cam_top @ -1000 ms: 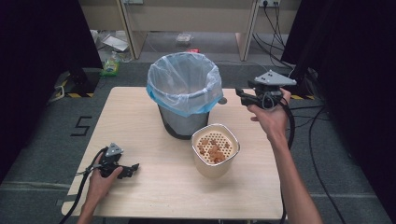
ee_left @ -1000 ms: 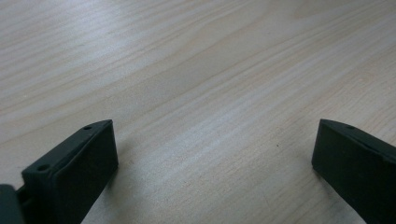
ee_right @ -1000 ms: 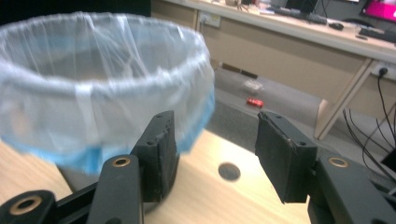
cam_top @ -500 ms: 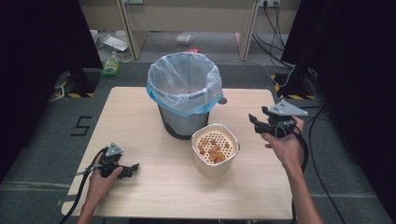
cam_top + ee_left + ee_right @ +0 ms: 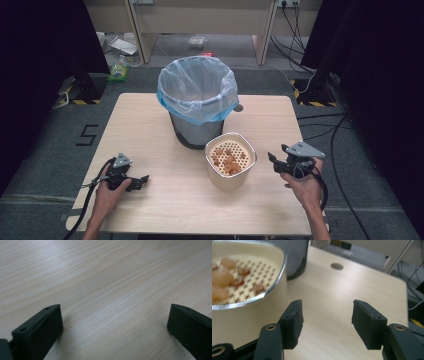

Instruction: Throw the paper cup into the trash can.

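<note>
Now we are bringing our right gripper [image 5: 272, 161] in beside the cream tub [image 5: 230, 167], with its jaws pointing at the tub's right wall. In the right gripper view the jaws are standing well apart, having just been opening, and nothing is sitting between them yet; the tub's wall [image 5: 242, 322] is lying just left of the left pad, not touching it as far as we can tell. The tub is standing upright near the middle of the table [image 5: 150, 125], just in front of the bin [image 5: 197, 100] with its clear liner, and brownish food bits [image 5: 227, 159] are lying on its perforated insert. Our left gripper [image 5: 142, 181] is resting low at the table's front left, well apart from the tub, jaws wide and holding nothing; in its own view we are seeing bare wood between them.

We are judging the work as barely begun: the food is still in the tub, and the tub is not yet gripped. Grasping it, lifting it to the bin and tipping the bits out all seem left to do.
</note>
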Available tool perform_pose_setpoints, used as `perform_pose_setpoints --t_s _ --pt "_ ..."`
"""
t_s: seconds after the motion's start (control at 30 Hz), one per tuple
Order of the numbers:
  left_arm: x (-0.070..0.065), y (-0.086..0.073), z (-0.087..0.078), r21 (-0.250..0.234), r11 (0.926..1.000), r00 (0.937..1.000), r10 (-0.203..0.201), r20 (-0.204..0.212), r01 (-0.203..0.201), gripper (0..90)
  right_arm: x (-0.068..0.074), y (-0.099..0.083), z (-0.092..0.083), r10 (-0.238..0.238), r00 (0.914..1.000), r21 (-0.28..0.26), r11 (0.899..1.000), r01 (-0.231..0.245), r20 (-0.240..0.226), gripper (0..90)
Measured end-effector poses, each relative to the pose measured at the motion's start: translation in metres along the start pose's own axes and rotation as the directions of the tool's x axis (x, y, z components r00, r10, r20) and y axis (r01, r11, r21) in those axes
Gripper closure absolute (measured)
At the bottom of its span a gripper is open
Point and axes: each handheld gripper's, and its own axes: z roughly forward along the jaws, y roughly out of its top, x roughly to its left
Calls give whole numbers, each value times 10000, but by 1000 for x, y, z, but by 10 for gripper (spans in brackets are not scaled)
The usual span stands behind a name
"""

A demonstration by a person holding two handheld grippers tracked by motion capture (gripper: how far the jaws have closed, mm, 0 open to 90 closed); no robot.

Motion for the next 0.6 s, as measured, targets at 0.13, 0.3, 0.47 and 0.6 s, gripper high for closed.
perform_pose_setpoints --t_s 0.13,0.3,0.47,0.6 --pt "0 0 0 -7 10000 10000 -1 -2 1 0 8 -18 4 44 9999 289 9996 -41 -98 407" --pt "0 0 0 -14 10000 10000 -9 -1 9 0 15 -40 15 434 9982 630 9972 -408 -410 395" --pt "0 0 0 -11 10000 10000 -6 -1 6 0 22 -56 22 464 9977 1089 9932 -408 -493 392" --pt "0 0 0 -12 10000 10000 -4 0 4 0 30 -68 27 345 9967 1591 9870 -224 -739 384"
